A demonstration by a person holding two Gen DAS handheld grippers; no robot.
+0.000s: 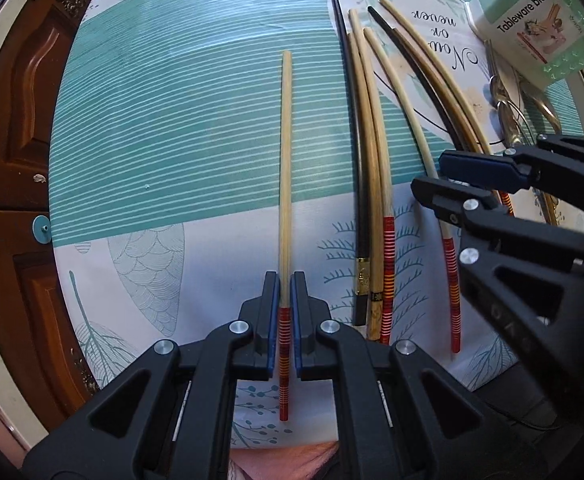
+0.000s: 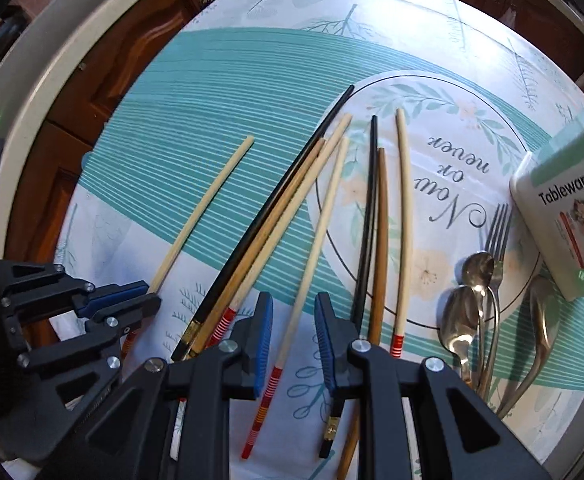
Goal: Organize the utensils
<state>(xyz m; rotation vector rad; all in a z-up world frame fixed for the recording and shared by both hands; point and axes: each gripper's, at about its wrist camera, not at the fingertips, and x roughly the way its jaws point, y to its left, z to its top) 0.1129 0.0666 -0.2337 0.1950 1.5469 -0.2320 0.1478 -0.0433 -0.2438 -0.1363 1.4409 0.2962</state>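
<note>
left gripper [image 1: 285,320] is clamped on a chopstick [image 1: 285,168] near the table's [image 1: 172,128] left edge, right gripper [image 2: 292,334] hangs half open, empty, straddling its match [image 2: 308,264], so i'd close squarely.

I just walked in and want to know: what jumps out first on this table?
The left gripper is shut on one pale chopstick with a red striped end, alone on the teal stripes. The right gripper hangs open over another chopstick in the fanned pile. Shiny spoons lie beside the white box.
</note>
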